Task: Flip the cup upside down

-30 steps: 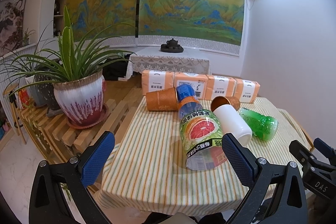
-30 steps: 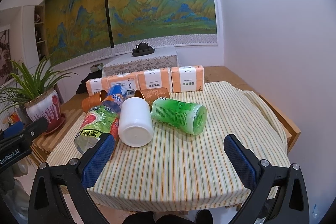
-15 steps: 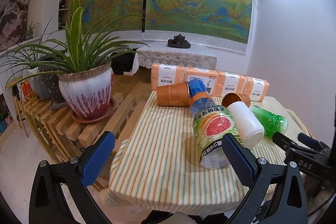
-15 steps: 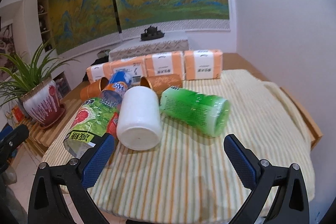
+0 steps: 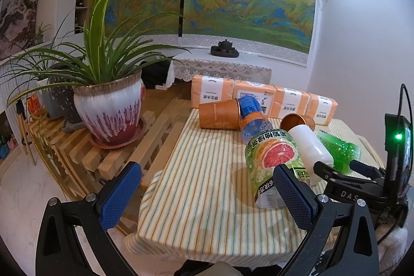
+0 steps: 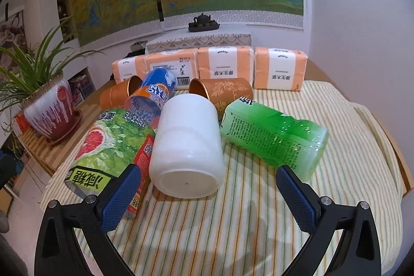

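Note:
Several cups lie on their sides on the striped tablecloth (image 6: 233,237). A white cup (image 6: 187,146) lies base toward me, just ahead of my open, empty right gripper (image 6: 207,195). Beside it lie a green cup (image 6: 271,133), a grapefruit-label cup (image 6: 111,146), a blue-orange cup (image 6: 152,97) and two brown cups (image 6: 225,95) (image 6: 116,95). My left gripper (image 5: 207,195) is open and empty over the table's left front edge, its right finger in front of the grapefruit cup (image 5: 274,159). The white cup (image 5: 308,146) and the right gripper's fingers (image 5: 333,172) show at right.
Several orange tissue packs (image 6: 225,66) line the back of the table. A potted plant (image 5: 108,110) stands on a wooden slat rack (image 5: 77,146) to the left. A white wall (image 6: 362,30) is close on the right. A low table with a teapot (image 6: 204,22) stands behind.
Both grippers have moved forward toward the table. The right gripper has closed in on the white cup, which looks larger. The left view has shifted left. Both stay open.

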